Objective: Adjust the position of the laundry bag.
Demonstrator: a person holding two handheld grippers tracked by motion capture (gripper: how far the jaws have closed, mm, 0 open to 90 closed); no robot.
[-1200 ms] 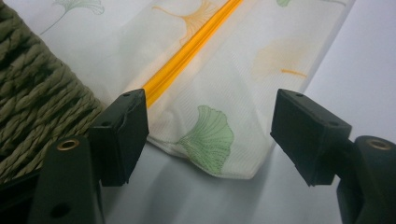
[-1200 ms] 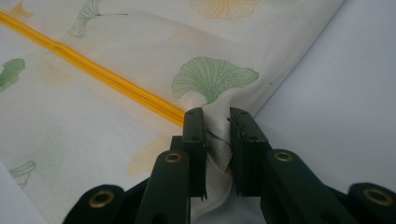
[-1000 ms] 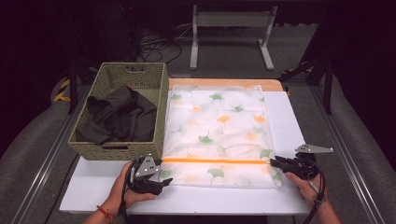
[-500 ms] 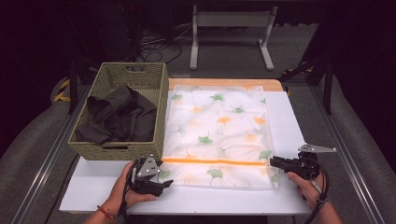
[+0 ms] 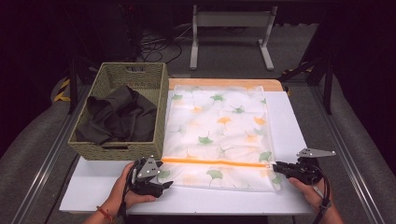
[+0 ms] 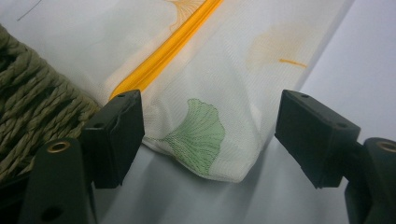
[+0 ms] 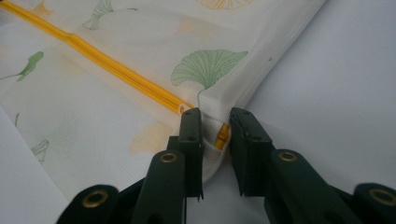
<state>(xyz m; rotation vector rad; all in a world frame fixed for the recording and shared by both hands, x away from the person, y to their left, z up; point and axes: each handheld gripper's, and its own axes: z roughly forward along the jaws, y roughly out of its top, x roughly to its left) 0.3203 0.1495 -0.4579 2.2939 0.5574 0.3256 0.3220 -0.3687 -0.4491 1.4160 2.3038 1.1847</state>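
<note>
— White mesh zip bag with the green and orange leaf print [image 5: 219, 126], lying flat on the white surface [image 5: 289, 121], just beside the woven wicker basket [image 5: 116, 151] with the dark cloth [image 5: 121, 116] in it. Trying to get the orange zipper [image 5: 215, 162] open. Any tips for the grab?

— Looks set up about right. On the right gripper [image 5: 276, 167], jaws just been closing, down to a narrow gap now. Small orange zipper pull [image 7: 223, 135] and its little fabric hood sitting between them, at the right end of the zip. Can't call it a firm pinch yet, so finish the squeeze before pulling anything. Aim for the pull itself, not just the hood, or expect a slip.

— And the left gripper [image 5: 163, 173]? Jaws wide apart, holding nothing, straddling the near left corner [image 6: 201, 140] of the bag.

— Close those on that corner first, probably. Take both layers of mesh, close to the zip line, and keep the corner pressed low on the surface so the bag can't skate. Then draw the pull slow and straight along the orange line, low and level, no lifting. Mesh that thin likely bunches ahead of the slider, so ease off and re-tension at the first wrinkle. Mind the basket wall too, touching close on the left side.

— Cheers, will try.
</note>
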